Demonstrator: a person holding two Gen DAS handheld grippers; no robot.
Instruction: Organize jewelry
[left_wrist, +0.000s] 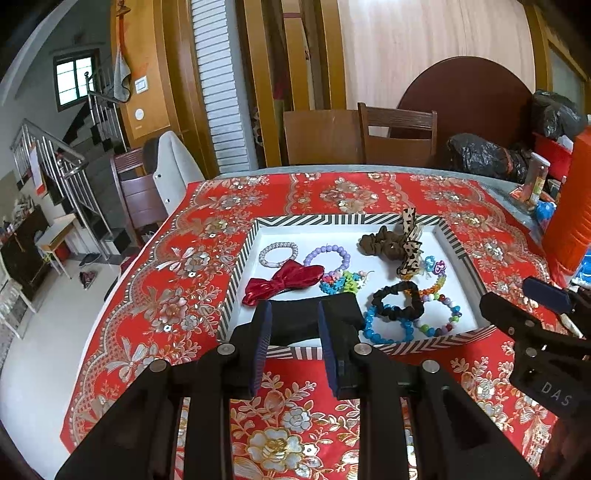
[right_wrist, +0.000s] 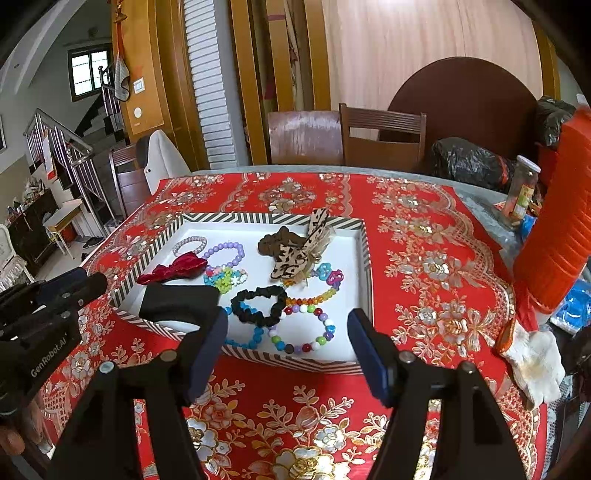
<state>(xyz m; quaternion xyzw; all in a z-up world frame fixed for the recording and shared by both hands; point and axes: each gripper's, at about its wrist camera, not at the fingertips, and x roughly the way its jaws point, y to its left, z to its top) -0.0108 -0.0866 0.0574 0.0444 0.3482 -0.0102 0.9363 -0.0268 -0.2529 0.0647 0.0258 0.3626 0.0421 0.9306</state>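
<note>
Jewelry and hair pieces are gathered in the white tray with a striped black-and-white rim (left_wrist: 242, 266), which lies just ahead of and below both claws. The left gripper (left_wrist: 293, 334) is clamped on a black block-shaped object (left_wrist: 314, 314) over the tray's near left corner, while the right gripper (right_wrist: 288, 343) stands open and empty, nearer the multicoloured bead bracelet (right_wrist: 306, 328). What the black object is cannot be made out, and its near end is hidden by the fingers.

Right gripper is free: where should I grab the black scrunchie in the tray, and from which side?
Probably best from above. The black scrunchie lies flat in the striped tray, its near side draped over the blue bead bracelet and the multicolour bead bracelet. Pinch the far arc of its band, one finger inside the loop, where only white tray floor shows, so the right gripper takes no beads.
</note>
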